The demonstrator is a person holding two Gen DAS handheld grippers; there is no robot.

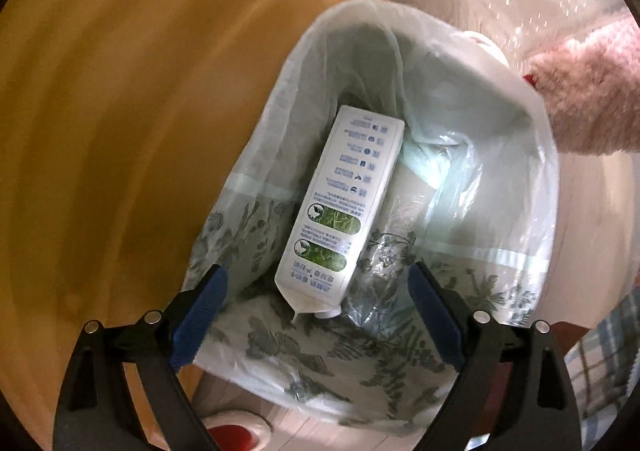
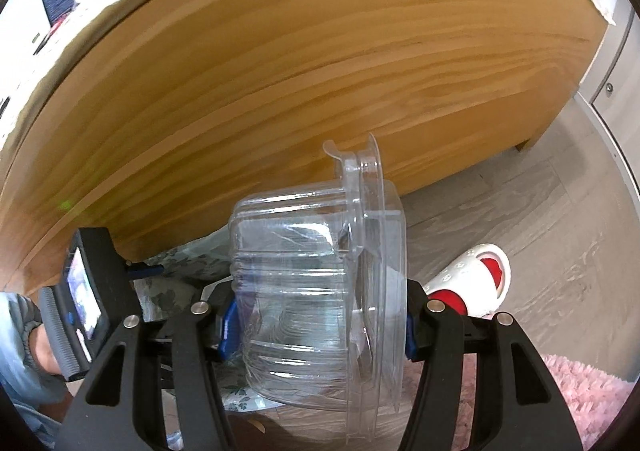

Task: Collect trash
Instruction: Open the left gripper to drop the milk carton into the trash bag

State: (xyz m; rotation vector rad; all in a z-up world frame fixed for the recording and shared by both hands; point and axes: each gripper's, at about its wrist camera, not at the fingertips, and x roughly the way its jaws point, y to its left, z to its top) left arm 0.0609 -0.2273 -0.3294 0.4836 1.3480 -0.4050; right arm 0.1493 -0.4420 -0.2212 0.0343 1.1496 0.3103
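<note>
Left gripper [image 1: 318,287]: jaws stand wide apart with nothing between the pads; it hangs directly over the open mouth of the trash bin [image 1: 536,179].

Right gripper [image 2: 316,321]: jaws are partly closed and clamped on one clear plastic container [image 2: 316,271], a lidded clamshell held on its side, the blue pads pressing its base on one side and its lid on the other. It is held in front of the wooden panel [image 2: 280,71], above the grey floor [image 2: 540,211].

Bin contents: one white carton [image 1: 340,207] with green printed panels lies slanted inside the bag liner [image 1: 280,179], cap end towards the camera. One piece of crumpled clear plastic [image 1: 440,171] lies beside it.

Other items: one white and red slipper [image 2: 476,275] on the floor; one pink fuzzy sleeve [image 1: 588,91] at the bin's rim.
</note>
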